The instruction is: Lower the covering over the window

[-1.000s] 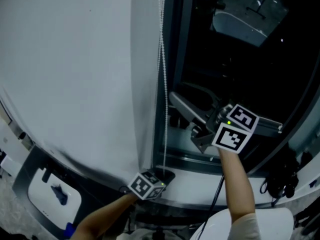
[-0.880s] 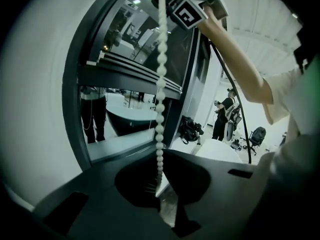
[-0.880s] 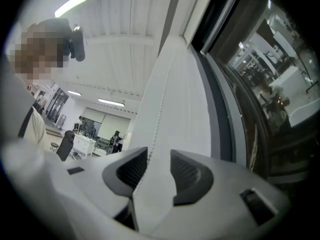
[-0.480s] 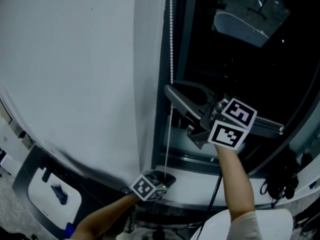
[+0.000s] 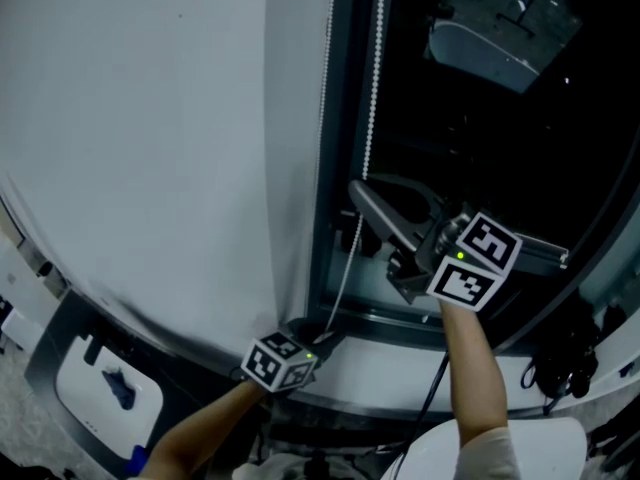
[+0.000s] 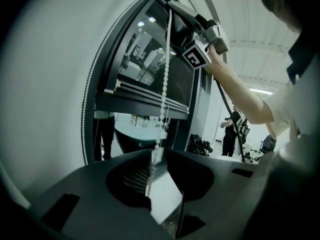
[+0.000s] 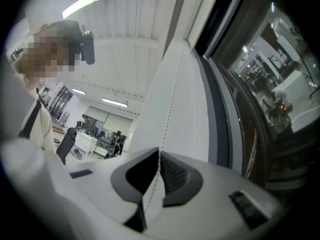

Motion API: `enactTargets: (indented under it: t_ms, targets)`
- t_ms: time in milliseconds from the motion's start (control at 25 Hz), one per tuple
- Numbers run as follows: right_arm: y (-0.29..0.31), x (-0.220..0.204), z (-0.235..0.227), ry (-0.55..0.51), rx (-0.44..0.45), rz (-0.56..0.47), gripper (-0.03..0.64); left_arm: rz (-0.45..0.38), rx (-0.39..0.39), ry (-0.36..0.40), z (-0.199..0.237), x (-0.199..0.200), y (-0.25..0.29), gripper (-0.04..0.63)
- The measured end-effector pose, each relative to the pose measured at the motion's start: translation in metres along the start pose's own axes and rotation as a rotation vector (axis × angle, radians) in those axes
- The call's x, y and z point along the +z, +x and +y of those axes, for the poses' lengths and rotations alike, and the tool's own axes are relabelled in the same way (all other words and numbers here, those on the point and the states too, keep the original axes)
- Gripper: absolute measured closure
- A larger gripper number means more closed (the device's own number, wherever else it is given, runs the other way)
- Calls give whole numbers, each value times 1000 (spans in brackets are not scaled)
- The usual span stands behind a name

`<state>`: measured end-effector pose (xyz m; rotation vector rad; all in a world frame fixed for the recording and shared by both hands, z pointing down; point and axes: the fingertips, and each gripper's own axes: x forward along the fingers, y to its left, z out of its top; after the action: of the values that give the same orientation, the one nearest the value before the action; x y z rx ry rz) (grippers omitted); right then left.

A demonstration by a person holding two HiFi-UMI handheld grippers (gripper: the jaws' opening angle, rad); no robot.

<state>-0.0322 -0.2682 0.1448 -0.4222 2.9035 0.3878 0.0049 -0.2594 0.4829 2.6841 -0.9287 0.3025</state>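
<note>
White bead chain point(image 5: 373, 88) is pinched in the right gripper point(image 7: 159, 151), just closed; the left gripper point(image 6: 159, 153), jaws just eased apart, straddles it below. Hand-over-hand pulling; right likely hauls down next.

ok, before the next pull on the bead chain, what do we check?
1. Grip of the right gripper on the bead chain: ok, its jaws have just closed onto it.
2. Release by the left gripper: ok, its jaws have just been opening. The chain hangs between them with the pads off it.
3. Chain between the two grippers untangled: ok, a single run in the head view.
4. Chain's other strand clear of both grippers: ok, it hangs apart from them.
5. Is the covering down over the window: not ok, the glass there is bare.
</note>
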Motion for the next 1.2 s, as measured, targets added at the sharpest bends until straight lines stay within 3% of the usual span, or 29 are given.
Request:
enactTargets:
  t_ms: [280,560,840,960,1200]
  targets:
    - [-10,-23,3,-16,-12,49,597,-194,1,6,-4,70,-25,471]
    - [-32,-67,3,77,-31,71,597,-393,-51,-43,-23,148,-63,471]
    - [-42,-81,11,102,-41,56,597,-577,-11,67,-37,230,-93,471]
    - [-47,-91,18,126,-39,54,597,-618,8,111,-44,257,-103,471]
    - [-51,-111,31,157,-25,72,598,-609,-3,136,-46,284,-102,471]
